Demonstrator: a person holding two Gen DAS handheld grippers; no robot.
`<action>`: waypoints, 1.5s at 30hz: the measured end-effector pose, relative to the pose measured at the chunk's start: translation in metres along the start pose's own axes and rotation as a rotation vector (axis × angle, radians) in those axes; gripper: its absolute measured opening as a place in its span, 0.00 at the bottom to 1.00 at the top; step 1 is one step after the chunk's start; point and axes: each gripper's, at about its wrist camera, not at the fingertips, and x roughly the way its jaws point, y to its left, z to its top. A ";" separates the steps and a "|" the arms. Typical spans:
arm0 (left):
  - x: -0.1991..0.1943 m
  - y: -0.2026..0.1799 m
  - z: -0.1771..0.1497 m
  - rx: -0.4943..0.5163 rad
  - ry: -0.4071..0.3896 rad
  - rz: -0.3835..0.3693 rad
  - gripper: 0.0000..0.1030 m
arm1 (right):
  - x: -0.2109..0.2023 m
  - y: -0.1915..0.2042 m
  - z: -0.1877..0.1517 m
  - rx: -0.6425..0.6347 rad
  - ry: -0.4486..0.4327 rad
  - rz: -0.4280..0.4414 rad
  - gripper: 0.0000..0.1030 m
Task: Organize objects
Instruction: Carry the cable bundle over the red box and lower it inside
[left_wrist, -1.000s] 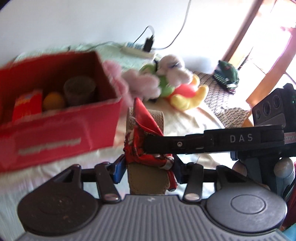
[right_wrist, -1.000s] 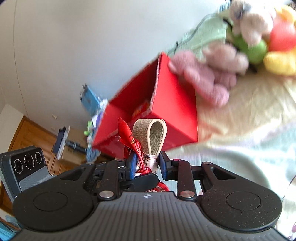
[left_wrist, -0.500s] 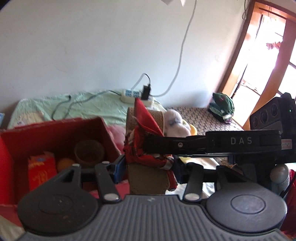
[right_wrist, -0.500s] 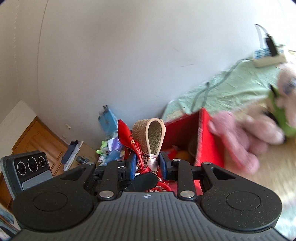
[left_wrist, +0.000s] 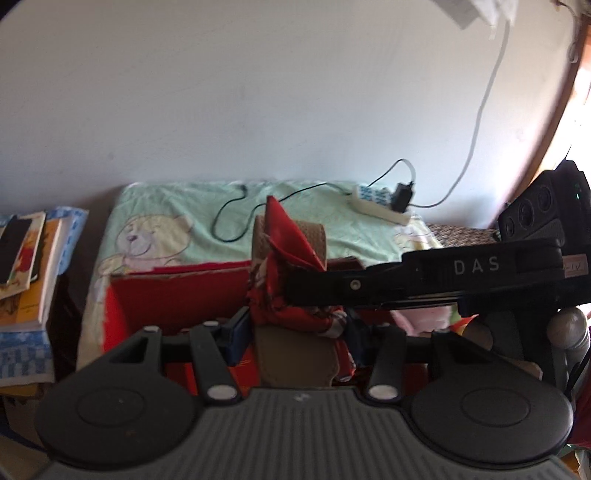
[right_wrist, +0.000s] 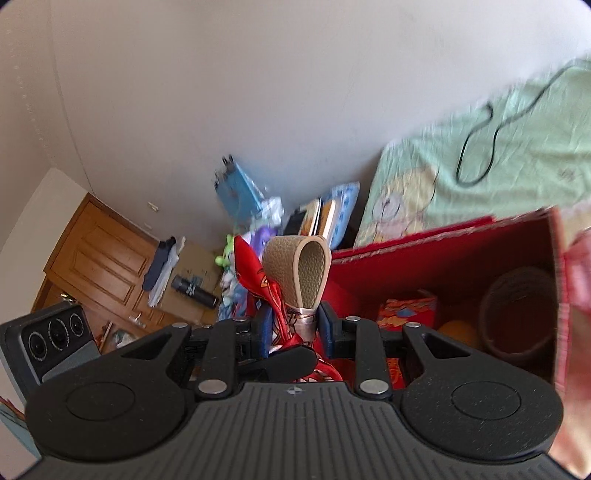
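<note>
Both the left tongs (left_wrist: 291, 330) and right tongs (right_wrist: 291, 323) are clenched on the tan leather strap (right_wrist: 295, 269) with its red scarf (right_wrist: 258, 273), held above the red box (right_wrist: 461, 258); soft and light, it is probably best gripped low on the loop.

The left claw (left_wrist: 293, 332) is clamped on a tan strap (left_wrist: 291, 347) wrapped with a red scarf (left_wrist: 288, 258). The right claw (left_wrist: 306, 288) reaches in from the right, gripping the scarf. Behind stands an open red box (left_wrist: 166, 295) on a bed (left_wrist: 177, 218).
</note>
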 end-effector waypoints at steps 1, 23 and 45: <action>0.004 0.007 0.001 -0.005 0.012 0.012 0.48 | 0.008 -0.002 0.001 0.022 0.022 0.005 0.27; 0.094 0.055 -0.022 0.068 0.378 0.300 0.48 | 0.112 -0.058 -0.007 0.314 0.358 -0.042 0.28; 0.125 0.043 -0.017 0.188 0.516 0.473 0.55 | 0.119 -0.066 -0.013 0.253 0.393 -0.041 0.28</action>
